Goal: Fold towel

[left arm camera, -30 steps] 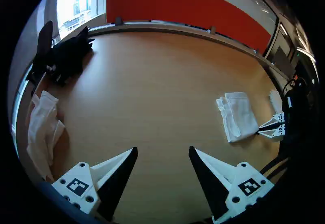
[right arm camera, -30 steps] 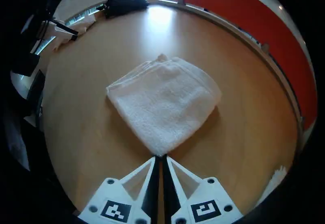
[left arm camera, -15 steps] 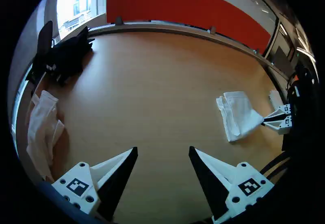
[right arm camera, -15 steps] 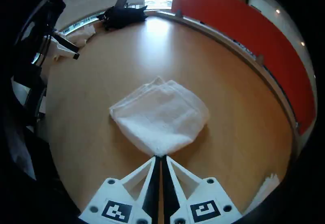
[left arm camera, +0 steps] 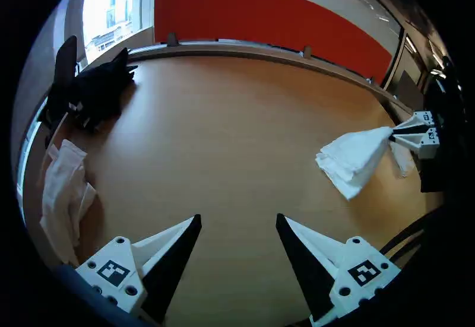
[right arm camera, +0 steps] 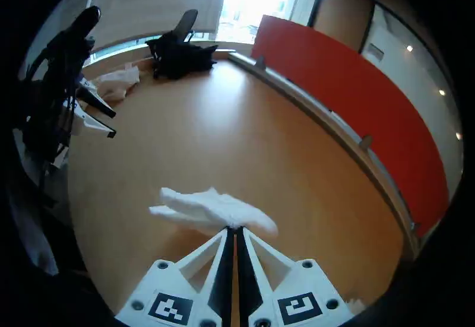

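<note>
A folded white towel hangs by one corner above the wooden table at the right of the left gripper view. My right gripper is shut on that corner and holds it off the tabletop. In the right gripper view the towel droops just beyond the closed fingertips of the right gripper. My left gripper is open and holds nothing, low over the near part of the table. It also shows far left in the right gripper view as the left gripper, held by a person in dark clothing.
A pile of crumpled white cloth lies at the table's left edge, also seen as the cloth pile. A black bag sits at the far left corner beside a chair. A red partition runs along the far edge.
The right gripper has risen with the towel's corner, lifting the towel from flat on the table to hanging in the air. The left gripper has stayed open and nearly still.
</note>
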{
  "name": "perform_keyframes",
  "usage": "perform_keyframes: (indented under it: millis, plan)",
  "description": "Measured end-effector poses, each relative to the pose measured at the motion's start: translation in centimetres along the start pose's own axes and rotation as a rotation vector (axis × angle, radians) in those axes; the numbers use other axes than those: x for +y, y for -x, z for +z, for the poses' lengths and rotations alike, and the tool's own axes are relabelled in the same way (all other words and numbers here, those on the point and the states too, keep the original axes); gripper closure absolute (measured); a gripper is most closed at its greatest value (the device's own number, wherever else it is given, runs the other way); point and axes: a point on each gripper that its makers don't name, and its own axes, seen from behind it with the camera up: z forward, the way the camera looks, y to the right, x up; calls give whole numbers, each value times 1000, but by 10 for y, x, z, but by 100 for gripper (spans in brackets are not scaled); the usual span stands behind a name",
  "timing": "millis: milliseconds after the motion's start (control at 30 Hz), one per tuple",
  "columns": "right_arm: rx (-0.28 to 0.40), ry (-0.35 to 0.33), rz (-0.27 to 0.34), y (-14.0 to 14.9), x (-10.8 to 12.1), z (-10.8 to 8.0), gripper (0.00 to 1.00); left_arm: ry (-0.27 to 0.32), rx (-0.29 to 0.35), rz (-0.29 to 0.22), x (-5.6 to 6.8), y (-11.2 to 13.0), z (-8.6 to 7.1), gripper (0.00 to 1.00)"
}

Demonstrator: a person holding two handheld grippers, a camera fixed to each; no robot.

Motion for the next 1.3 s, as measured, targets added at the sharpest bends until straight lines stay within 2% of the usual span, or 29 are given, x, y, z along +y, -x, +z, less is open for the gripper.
perform_keyframes:
  millis: [200, 400, 967, 1300]
  plan:
    - [49, 41, -26, -36, 22, -19, 95, 7, 22, 4, 4, -8, -4, 7]
    - [59, 87, -37, -46, 48, -38, 95, 17, 36, 6, 8, -12, -7, 7]
    - [26, 160, 17, -18, 115, -79, 95, 18, 52, 30, 12, -19, -9, 7]
    - [-26, 206, 61, 21, 165, -103, 95, 13, 50, 44, 14, -23, -7, 7]
